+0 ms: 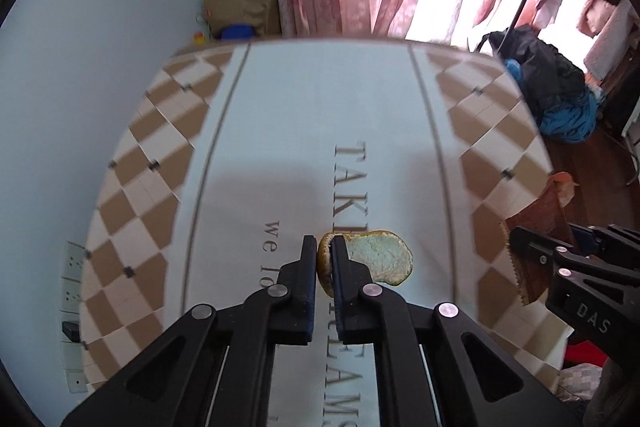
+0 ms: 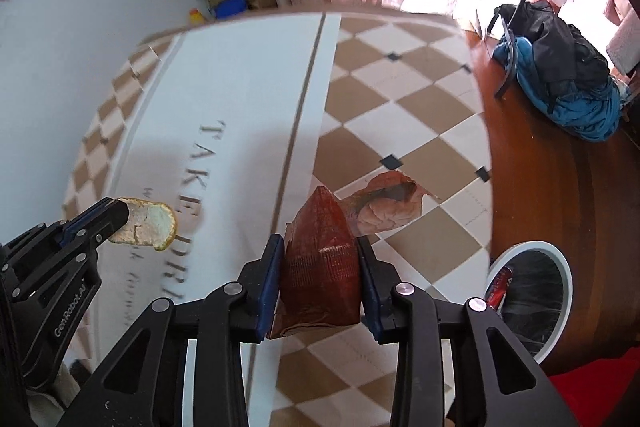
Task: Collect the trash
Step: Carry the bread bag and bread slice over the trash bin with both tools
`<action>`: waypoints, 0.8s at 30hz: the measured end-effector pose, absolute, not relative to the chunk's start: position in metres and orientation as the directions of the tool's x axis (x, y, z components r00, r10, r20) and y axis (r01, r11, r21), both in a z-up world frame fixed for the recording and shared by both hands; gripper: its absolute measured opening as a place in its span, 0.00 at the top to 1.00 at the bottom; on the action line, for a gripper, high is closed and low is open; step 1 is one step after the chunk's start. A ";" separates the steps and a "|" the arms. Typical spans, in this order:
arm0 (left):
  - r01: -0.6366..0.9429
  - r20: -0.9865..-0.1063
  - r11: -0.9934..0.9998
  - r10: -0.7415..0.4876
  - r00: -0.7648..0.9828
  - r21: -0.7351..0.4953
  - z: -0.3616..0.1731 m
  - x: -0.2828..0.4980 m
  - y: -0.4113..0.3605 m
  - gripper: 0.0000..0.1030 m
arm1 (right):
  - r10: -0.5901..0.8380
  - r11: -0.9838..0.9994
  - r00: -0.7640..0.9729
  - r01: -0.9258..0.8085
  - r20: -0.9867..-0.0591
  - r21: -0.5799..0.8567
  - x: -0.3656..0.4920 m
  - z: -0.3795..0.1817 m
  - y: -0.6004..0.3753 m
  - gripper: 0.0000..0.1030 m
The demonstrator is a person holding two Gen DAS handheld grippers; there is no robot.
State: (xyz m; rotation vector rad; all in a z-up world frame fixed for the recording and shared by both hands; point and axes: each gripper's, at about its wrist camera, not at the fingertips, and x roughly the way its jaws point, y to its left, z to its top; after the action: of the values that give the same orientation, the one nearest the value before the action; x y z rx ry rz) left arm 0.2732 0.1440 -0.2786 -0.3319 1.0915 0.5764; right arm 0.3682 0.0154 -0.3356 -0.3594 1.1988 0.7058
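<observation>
My left gripper (image 1: 324,247) is shut on a piece of orange peel (image 1: 380,261), held above the table with its pale inside facing up; the same peel (image 2: 150,221) shows at the left of the right wrist view. A crumpled red-brown snack wrapper (image 2: 320,263) is clamped in my right gripper (image 2: 320,247), its torn end (image 2: 390,203) sticking out ahead. That wrapper (image 1: 532,227) also shows at the right edge of the left wrist view. A white-rimmed bin (image 2: 532,287) with a dark liner and a red can (image 2: 500,285) inside stands on the floor, low right.
The table (image 1: 320,115) wears a white cloth with brown checks and printed words. Its right edge drops to a dark wooden floor (image 2: 560,179). A pile of black and blue clothes (image 2: 560,67) lies on the floor. A brown paper bag (image 1: 240,7) stands by pink curtains.
</observation>
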 end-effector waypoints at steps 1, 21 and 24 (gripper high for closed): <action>-0.587 -0.891 0.809 0.285 0.354 0.025 -0.266 0.270 0.140 0.96 | 0.323 0.737 0.194 -0.665 -0.926 0.118 0.367 -0.326 0.010 0.64; -0.270 -0.759 0.962 0.149 0.634 -0.037 -0.126 0.346 -0.060 0.96 | 0.399 0.880 0.424 -0.427 -0.813 0.209 0.404 -0.189 -0.264 0.64; -0.201 -0.793 0.977 0.062 0.606 -0.077 -0.154 0.376 -0.104 0.96 | 0.347 0.913 0.407 -0.352 -0.845 0.206 0.420 -0.218 -0.314 0.64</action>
State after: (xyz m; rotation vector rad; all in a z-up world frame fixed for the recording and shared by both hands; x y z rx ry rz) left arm 0.3756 -0.1036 -0.1536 -0.1646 0.9086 0.1523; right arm 0.4195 -0.3142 -0.2183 -0.0049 1.0646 0.4405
